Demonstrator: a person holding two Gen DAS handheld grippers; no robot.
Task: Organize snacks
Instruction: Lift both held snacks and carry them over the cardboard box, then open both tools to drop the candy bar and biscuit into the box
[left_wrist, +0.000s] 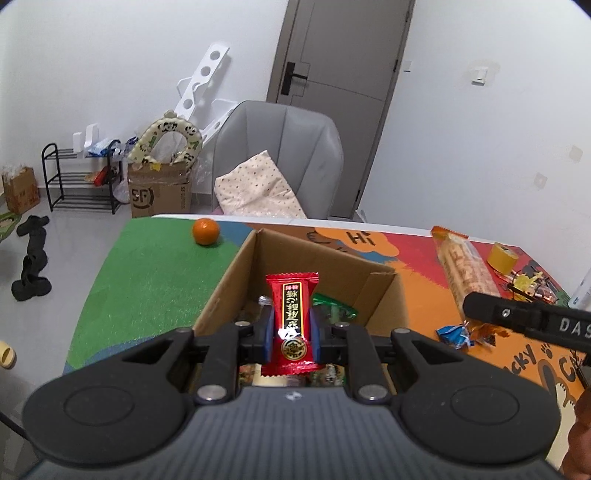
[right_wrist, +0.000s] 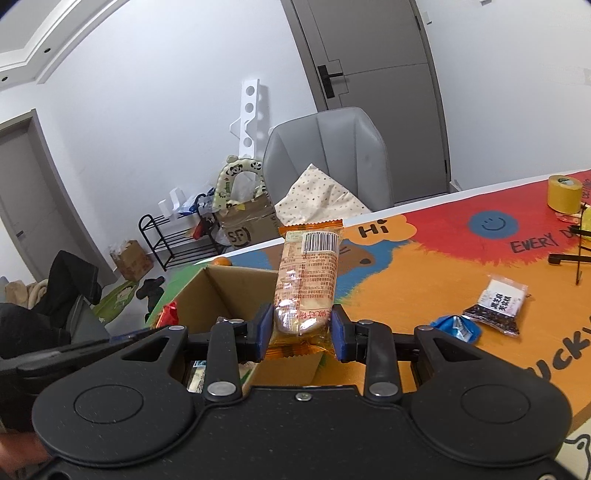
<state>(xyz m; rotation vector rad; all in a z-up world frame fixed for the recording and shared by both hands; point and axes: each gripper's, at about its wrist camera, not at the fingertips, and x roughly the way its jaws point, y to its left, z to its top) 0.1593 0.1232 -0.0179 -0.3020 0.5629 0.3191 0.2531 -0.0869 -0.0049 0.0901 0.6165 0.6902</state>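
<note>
Hiding most box (left_wrist: 384, 295) contents, perhaps snacks, left gripper (left_wrist: 291, 328) grips red packet (left_wrist: 293, 314).

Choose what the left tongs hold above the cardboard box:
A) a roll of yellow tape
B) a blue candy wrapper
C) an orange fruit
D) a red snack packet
D: the left tongs are shut on the red snack packet, over the open cardboard box.

Both views are bright and evenly lit, with soft, faint shadows and no clear light source in view. Small glare spots sit on the red wrapper (left_wrist: 291, 325) and the orange packet (right_wrist: 308, 284). Fisheye distortion bends the door (right_wrist: 373, 55) and walls, and the corners darken. Focus is sharp, without motion blur.
</note>
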